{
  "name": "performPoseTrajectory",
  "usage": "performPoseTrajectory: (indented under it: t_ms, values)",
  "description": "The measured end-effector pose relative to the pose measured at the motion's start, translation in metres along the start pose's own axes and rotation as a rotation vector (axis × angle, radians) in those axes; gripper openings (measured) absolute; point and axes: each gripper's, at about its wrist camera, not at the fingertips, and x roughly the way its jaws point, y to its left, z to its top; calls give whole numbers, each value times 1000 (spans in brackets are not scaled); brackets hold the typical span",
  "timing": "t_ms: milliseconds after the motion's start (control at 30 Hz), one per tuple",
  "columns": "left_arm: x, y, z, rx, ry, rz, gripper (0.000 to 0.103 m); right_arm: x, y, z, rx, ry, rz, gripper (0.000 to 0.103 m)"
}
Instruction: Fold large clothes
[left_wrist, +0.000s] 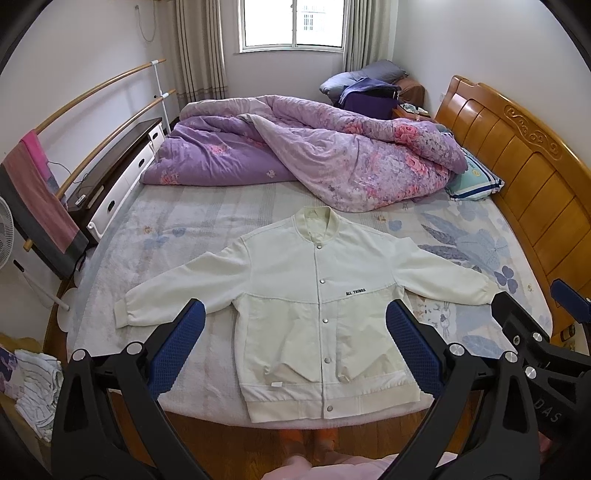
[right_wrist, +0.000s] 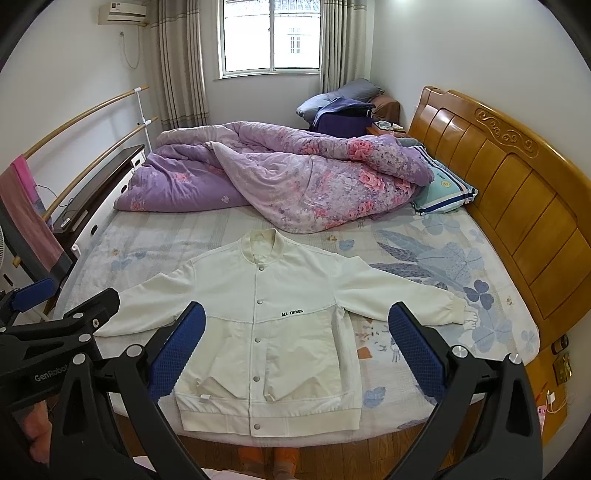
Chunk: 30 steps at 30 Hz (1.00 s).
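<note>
A cream-white snap-button jacket (left_wrist: 314, 295) lies flat and face up on the bed, sleeves spread out to both sides, hem toward me. It also shows in the right wrist view (right_wrist: 266, 332). My left gripper (left_wrist: 295, 343) is open and empty, held above the jacket's lower half. My right gripper (right_wrist: 297, 347) is open and empty, held above the jacket's right side. The right gripper shows at the right edge of the left wrist view (left_wrist: 535, 332), and the left gripper at the left edge of the right wrist view (right_wrist: 62, 332).
A rumpled purple floral quilt (left_wrist: 314, 155) covers the far half of the bed. A striped pillow (left_wrist: 476, 181) lies by the wooden headboard (left_wrist: 517, 155) on the right. A dark cabinet (left_wrist: 118, 173) and rails with a pink towel (left_wrist: 37, 192) stand at the left.
</note>
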Motion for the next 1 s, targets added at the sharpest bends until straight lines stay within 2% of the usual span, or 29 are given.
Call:
performPoseTrajectory:
  t_ms: [1000]
  values:
    - [6, -1, -3, 1, -3, -2, 98, 8, 2, -3, -3, 22, -1, 96]
